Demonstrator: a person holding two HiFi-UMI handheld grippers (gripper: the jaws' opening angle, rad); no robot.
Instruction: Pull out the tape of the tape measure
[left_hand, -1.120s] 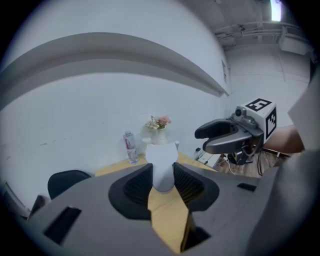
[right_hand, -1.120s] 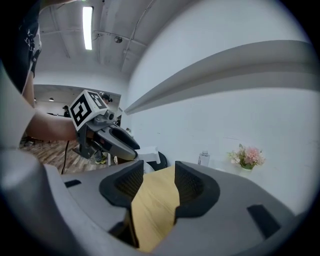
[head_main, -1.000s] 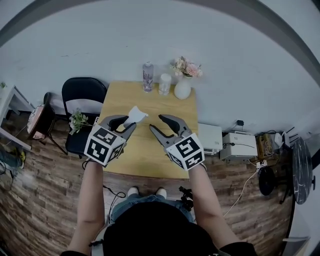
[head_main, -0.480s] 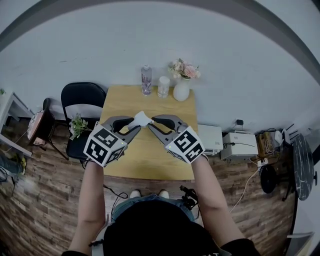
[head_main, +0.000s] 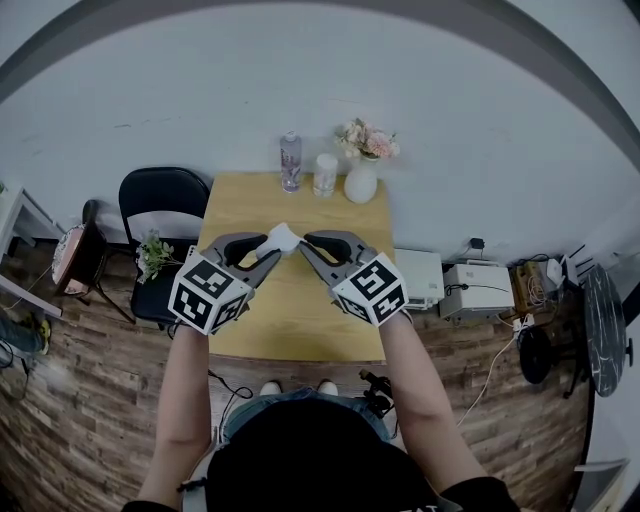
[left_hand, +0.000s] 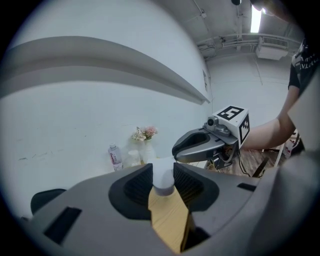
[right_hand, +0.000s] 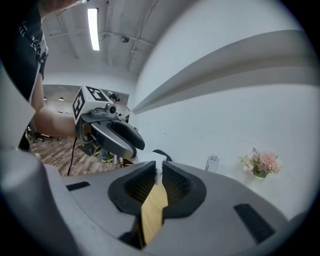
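The left gripper (head_main: 262, 252) clamps the small white plastic tape measure (head_main: 283, 238) in half-closed jaws, above the middle of the pale wooden table (head_main: 300, 310). The right gripper (head_main: 306, 248), jaws just closing, pinches the thin white tape tip (right_hand: 158, 172). I'd pull straight apart, both grips firm. A black chair (head_main: 165, 200) stands at the table's left edge. A clear bottle (head_main: 290, 160), white cup (head_main: 325, 172) and white flower vase (head_main: 361, 180) line its far edge.
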